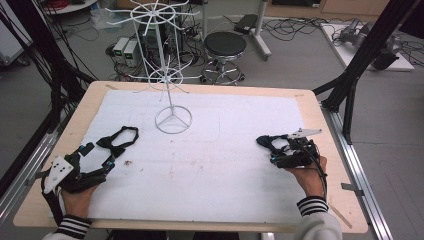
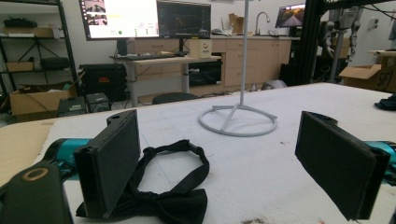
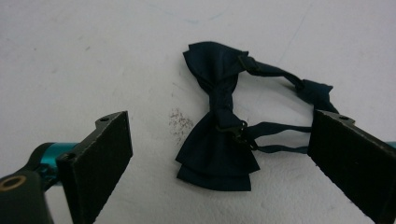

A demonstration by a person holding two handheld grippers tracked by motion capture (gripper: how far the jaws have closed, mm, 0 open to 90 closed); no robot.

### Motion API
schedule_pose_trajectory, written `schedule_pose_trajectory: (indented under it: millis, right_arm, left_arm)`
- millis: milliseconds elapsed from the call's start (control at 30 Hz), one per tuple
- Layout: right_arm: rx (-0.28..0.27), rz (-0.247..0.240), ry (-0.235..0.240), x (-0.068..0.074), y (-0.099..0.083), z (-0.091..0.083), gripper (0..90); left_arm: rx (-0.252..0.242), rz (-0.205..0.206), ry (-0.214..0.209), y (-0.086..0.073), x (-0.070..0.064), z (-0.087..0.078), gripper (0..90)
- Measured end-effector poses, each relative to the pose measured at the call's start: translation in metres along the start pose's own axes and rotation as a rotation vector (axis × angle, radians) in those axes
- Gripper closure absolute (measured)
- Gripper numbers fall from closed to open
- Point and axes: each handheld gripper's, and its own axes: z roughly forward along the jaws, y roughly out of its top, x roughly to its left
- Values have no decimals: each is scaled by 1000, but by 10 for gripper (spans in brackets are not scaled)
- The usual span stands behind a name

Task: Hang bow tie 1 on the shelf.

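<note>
**Risks: two bow ties, two wide-open grippers, nothing gripped yet**

Left gripper (image 1: 102,167) near table's left edge, jaws spread wide, holding nothing. Black bow tie (image 1: 119,139) flat on white mat (image 1: 225,165), just ahead of tips; in left gripper view, same tie (image 2: 173,196) low between jaws, its knot end tucked close against one jaw pad, strap loop trailing toward wire stand base (image 2: 237,122).

Right gripper (image 1: 275,150) also fully open, empty. Dark navy bow tie (image 3: 219,135) on mat directly under it, centred between jaws in right gripper view; thin strap (image 3: 280,128) running off toward one pad. In high view, right tie (image 1: 267,142) partly hidden by gripper body.

Likely trouble, judged from this layout:
- Closing on strap only, not the bow: thin, slippery, prob. slides out or lets bow dangle & swing.
- Pads pressing flat fabric into soft mat: pinch of mat w/ tie, or no purchase at all.
- Left tie off-centre against one pad: closing may just shove it sideways.
- If hanging on white wire rack (image 1: 162,75) is the aim: tall, thin-stemmed, light-looking stand; bump from gripper or snagged strap could tip or spin it.
- Strap loop catching a jaw corner on release.
- Trailing cables dragging across mat, shifting the other tie.
</note>
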Motion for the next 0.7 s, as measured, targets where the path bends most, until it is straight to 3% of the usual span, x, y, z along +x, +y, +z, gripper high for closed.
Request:
schedule_pose_trajectory:
  millis: [67, 100, 233, 633, 700]
  right_arm:
    - [17, 4, 4, 0, 0, 1, 59]
    - [55, 2, 7, 0, 1, 4, 64]
    - [123, 0, 6, 0, 0, 9, 77]
    - [204, 60, 4, -4, 1, 19, 79]
    - [211, 66, 15, -4, 2, 19, 174]
  left_arm:
    - [0, 0, 0, 0, 0, 0, 145]
    - [0, 0, 0, 0, 0, 0, 145]
    - [0, 1, 0, 0, 0, 0, 145]
    - [0, 1, 0, 0, 0, 0, 145]
    - [0, 0, 0, 0, 0, 0, 145]
